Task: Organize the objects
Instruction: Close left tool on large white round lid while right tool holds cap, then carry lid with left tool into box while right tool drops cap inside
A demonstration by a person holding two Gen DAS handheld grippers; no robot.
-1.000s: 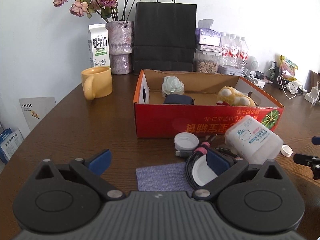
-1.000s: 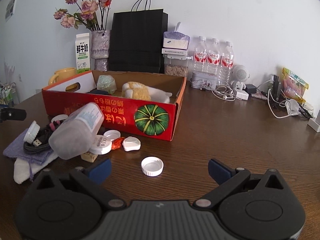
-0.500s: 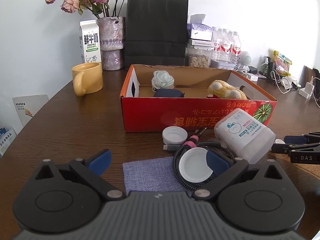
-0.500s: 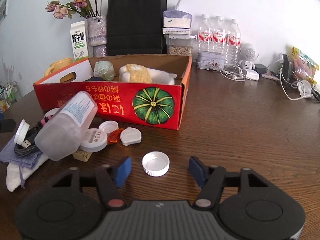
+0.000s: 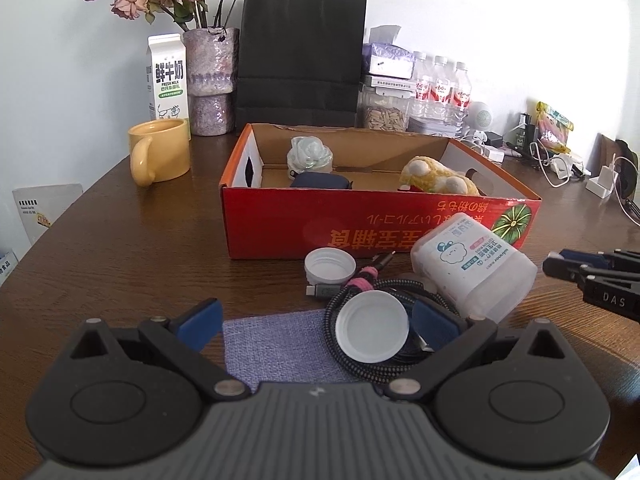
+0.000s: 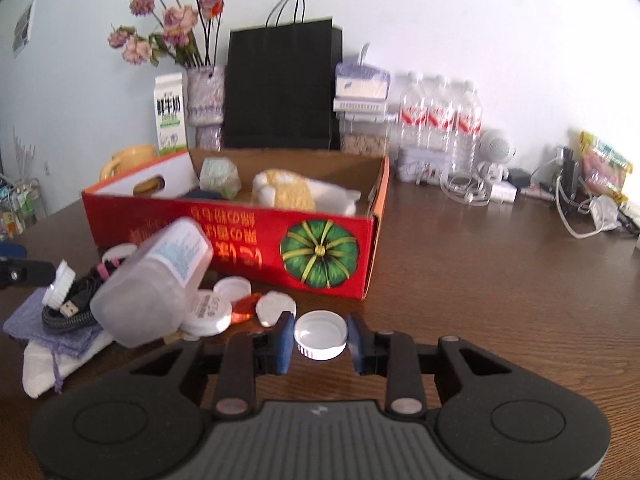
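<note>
An open red cardboard box point(image 5: 280, 220) point(image 6: 240, 236) holds a yellow plush toy point(image 5: 436, 174), a pale green ornament point(image 5: 309, 156) and a dark pouch point(image 5: 320, 181). In front of it lie a tipped translucent jar point(image 5: 472, 264) point(image 6: 156, 280), a coiled black cable point(image 5: 372, 360), several white lids and a purple cloth point(image 5: 276, 346). My left gripper point(image 5: 316, 324) is open above the cloth, with a white lid point(image 5: 372, 332) between its fingers. My right gripper point(image 6: 320, 338) is shut on a white bottle cap point(image 6: 320, 334) on the table.
A yellow mug point(image 5: 160, 156), milk carton point(image 5: 168, 80), flower vase point(image 5: 210, 80), black paper bag point(image 5: 300, 56) and water bottles point(image 5: 440, 92) stand behind the box. Chargers and cables point(image 6: 580, 208) crowd the right. A small orange wrapper point(image 6: 244, 308) lies by the lids.
My right gripper moved forward and closed its fingers around the white bottle cap. My left gripper drew back a little and stayed open.
</note>
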